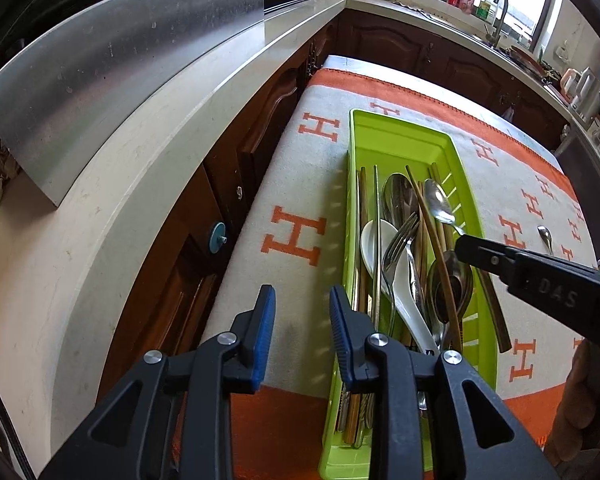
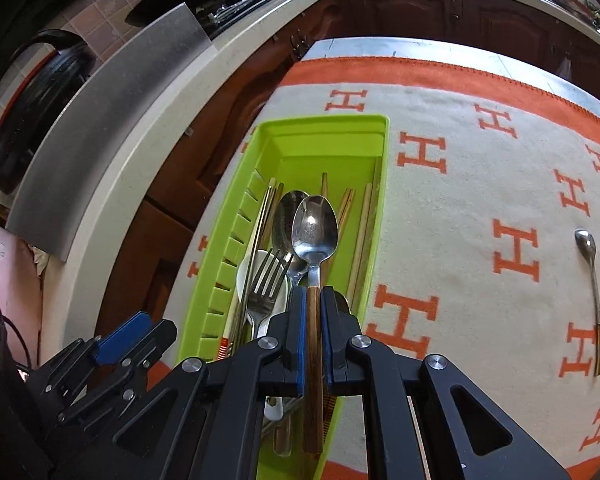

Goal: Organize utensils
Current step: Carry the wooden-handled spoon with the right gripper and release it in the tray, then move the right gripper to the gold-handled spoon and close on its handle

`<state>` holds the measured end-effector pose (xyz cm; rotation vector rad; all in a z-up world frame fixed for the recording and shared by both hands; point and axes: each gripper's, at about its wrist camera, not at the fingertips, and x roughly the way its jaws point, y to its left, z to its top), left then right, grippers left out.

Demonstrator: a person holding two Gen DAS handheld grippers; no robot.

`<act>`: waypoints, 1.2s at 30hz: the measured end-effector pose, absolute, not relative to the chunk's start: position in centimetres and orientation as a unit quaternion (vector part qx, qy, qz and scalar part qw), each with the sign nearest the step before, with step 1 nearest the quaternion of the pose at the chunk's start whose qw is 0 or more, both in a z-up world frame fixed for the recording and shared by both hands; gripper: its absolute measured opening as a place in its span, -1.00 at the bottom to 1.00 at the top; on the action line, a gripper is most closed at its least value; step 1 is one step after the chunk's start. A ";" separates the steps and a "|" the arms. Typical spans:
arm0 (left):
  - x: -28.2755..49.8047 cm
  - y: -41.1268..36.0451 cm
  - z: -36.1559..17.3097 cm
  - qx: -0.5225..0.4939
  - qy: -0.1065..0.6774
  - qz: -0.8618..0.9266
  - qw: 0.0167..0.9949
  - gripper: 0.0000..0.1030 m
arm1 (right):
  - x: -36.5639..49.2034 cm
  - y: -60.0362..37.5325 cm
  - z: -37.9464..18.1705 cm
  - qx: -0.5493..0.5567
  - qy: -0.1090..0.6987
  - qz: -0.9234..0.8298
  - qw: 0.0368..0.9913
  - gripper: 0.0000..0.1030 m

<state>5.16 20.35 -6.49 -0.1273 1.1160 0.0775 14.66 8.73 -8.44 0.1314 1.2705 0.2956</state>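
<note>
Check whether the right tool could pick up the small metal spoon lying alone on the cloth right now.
Probably not yet: the right tool is shut on a wooden-handled spoon; the small metal spoon lies unobstructed.

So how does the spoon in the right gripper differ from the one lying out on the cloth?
The wood-handled spoon is clamped in the right gripper above the green tray; the slim spoon lies loose on the orange-and-white cloth. The held one has a broad bowl and brown wooden handle; the loose one has a small bowl and gold-tipped handle. Both bowls are shiny metal.
</note>
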 end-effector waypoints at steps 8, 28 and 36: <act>5.1 19.9 -6.7 -0.046 0.531 0.045 0.845 -0.41 | 14.2 8.1 -9.4 0.068 0.607 0.138 0.780 -0.79; 4.4 16.0 -4.6 -0.009 0.522 0.024 0.853 -0.11 | 8.2 1.1 -7.1 0.053 0.581 0.127 0.802 -0.77; 3.8 11.4 -4.0 0.015 0.530 -0.012 0.848 -0.01 | 6.7 -3.3 -7.5 0.074 0.582 0.104 0.803 -0.77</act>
